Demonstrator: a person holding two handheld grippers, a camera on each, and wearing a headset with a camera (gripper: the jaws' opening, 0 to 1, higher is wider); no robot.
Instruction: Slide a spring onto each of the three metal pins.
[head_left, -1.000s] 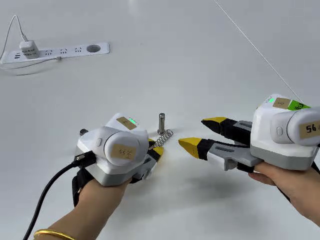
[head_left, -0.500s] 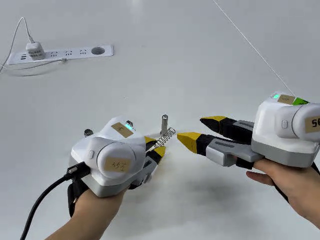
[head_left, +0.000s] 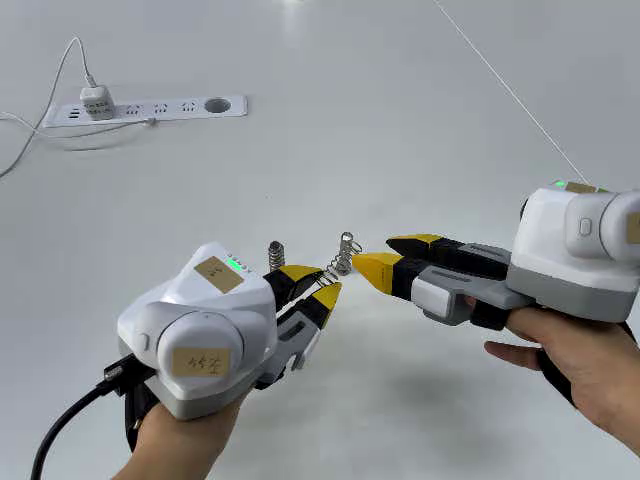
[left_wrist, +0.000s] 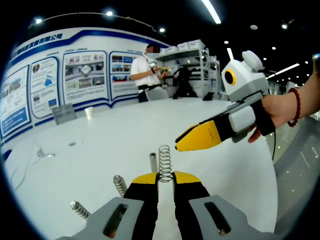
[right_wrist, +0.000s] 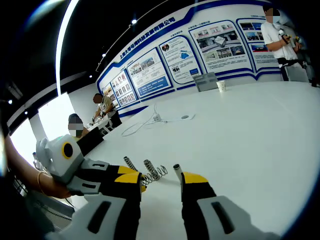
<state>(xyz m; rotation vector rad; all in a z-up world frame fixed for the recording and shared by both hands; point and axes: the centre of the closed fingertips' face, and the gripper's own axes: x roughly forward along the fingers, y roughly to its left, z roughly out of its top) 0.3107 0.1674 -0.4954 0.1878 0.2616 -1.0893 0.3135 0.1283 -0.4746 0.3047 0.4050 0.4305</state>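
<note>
Fingers (left_wrist: 145, 181) of our left gripper (left_wrist: 165, 176) pinch the spring (left_wrist: 164, 159) by one end, leaving its bore free for the bare pin (left_wrist: 153, 163) at eleven o'clock. Our right gripper (head_left: 383, 253), jaws spread, hovers at three o'clock, likely to steady it. Two loaded pins (left_wrist: 119, 184) stand at eight o'clock.

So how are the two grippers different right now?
The left gripper is shut, pinching a spring; the right gripper is open and holds nothing. The left gripper points forward; the right gripper points sideways, toward that spring. Both have white bodies and black jaws with yellow tips.
</note>
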